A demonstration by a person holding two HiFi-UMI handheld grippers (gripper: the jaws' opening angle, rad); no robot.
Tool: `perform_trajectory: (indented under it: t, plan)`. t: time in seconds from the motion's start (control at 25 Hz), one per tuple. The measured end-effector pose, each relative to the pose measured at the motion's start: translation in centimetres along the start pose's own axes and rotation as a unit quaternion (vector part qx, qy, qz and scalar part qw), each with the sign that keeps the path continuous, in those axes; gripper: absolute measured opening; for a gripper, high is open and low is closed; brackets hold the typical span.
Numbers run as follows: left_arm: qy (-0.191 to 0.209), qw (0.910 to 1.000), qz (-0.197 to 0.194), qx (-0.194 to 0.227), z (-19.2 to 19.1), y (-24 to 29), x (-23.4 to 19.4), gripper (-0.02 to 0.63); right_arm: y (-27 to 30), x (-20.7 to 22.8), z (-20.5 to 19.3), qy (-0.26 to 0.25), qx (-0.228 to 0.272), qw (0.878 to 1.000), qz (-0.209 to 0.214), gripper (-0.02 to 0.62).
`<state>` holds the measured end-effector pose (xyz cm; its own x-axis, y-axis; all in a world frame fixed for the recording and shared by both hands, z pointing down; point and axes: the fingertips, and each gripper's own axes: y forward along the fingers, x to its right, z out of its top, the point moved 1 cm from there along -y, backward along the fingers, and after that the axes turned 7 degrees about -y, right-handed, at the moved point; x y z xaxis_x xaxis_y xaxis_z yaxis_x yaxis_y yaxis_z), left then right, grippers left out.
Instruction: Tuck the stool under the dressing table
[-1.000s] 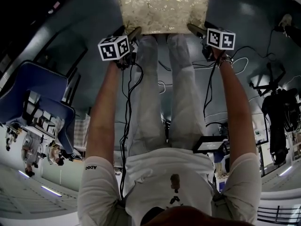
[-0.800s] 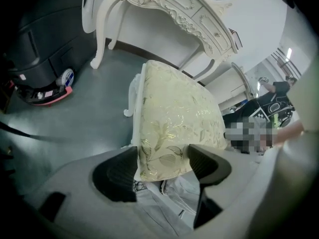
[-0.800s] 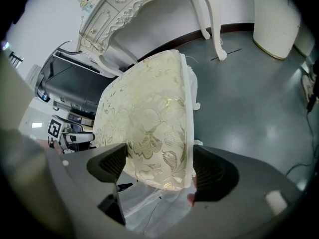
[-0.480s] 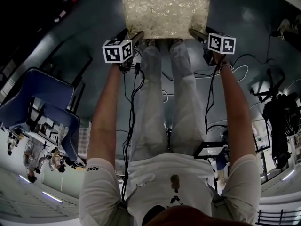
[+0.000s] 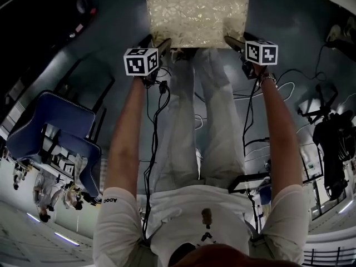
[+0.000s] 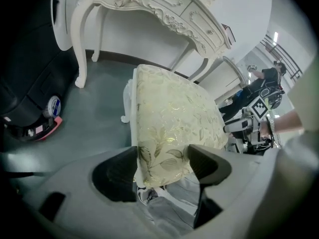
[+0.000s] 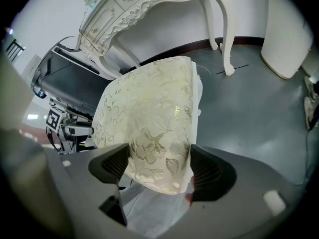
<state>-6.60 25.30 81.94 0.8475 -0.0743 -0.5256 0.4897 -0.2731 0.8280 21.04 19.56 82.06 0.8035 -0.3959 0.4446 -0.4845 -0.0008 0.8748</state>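
Forward slides the stool (image 5: 196, 15) since a second ago, further from the person's legs in the head view, with both arms stretched out after it. Head view now: the left hand-held gripper (image 5: 157, 42) is on the stool's near left corner, the right hand-held gripper (image 5: 233, 40) is on its near right corner, and a blue chair (image 5: 50, 127) sits well off to the stool's left. Left gripper view: the jaws are clamped on the edge of the floral cushion, a pad against each side, and the dressing table (image 6: 149, 4) stands just beyond the stool on white curved legs. Right gripper view: the jaws have just been closing with the cushion corner between them, both pads now against the fabric. The dressing table's carved front rises beyond the stool's far end.
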Motion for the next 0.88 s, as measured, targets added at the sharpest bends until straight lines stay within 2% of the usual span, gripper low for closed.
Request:
perform_trajectory:
  t: [0.2, 0.44, 0.64, 0.8, 0.88]
  plan:
    - [0.001, 0.9999, 0.011, -0.003, 2.9, 0.5, -0.2, 0.331, 0.2, 0.6, 3.0, 0.002, 0.008, 1.0, -0.005, 0.388]
    - [0.016, 0.9984, 0.053, -0.016, 7.3, 1.7, 0.7, 0.324, 0.2, 2.9, 8.5, -0.008, 0.0, 1.0, -0.001, 0.382]
    - [-0.003, 0.9981, 0.062, 0.0, 10.7, 2.7, 1.3, 0.322, 0.0, 4.9, 13.6, -0.014, 0.005, 1.0, 0.002, 0.379]
    - [-0.002, 0.9977, 0.066, 0.013, 13.0, 3.2, 1.5, 0.327, -0.3, 6.2, 17.3, 0.011, 0.04, 0.999, 0.001, 0.333]
    - [-0.001, 0.9976, 0.067, 0.018, 14.0, 3.5, 1.6, 0.328, -0.3, 6.6, 18.8, 0.014, 0.052, 0.999, -0.003, 0.333]
